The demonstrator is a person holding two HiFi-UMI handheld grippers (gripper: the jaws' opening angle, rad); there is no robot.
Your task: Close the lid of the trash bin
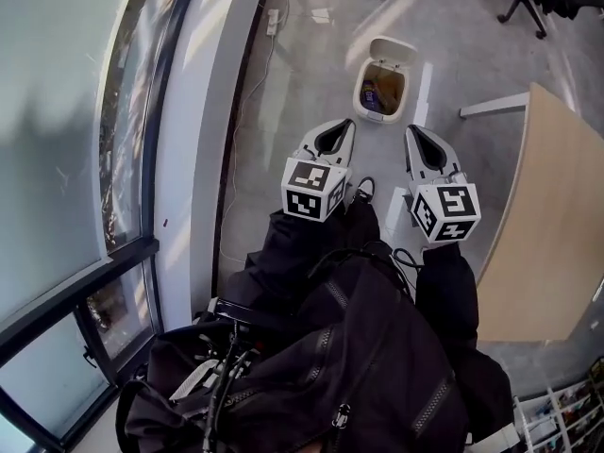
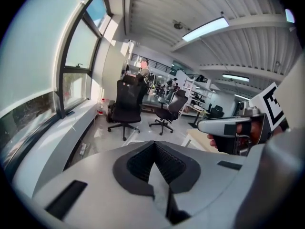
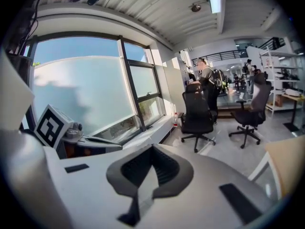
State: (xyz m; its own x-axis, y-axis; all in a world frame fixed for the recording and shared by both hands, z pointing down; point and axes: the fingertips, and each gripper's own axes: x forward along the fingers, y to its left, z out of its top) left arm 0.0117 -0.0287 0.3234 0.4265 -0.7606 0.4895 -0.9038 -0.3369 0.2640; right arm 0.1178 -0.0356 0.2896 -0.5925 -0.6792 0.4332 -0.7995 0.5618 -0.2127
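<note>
Head view from above, two gripper views looking across the office
The head view looks steeply down past the person's dark jacket (image 1: 311, 347) onto the floor (image 1: 302, 74), with the left hand-held gripper (image 1: 345, 125) and the right hand-held gripper (image 1: 413, 130) near the lens and the trash bin (image 1: 382, 91) farther off. Each gripper view sits close behind its own jaws and faces roughly level into the room. Both share the black office chairs (image 2: 125, 108) and the window (image 2: 71, 61), and each catches the other hand-held gripper at its edge
</note>
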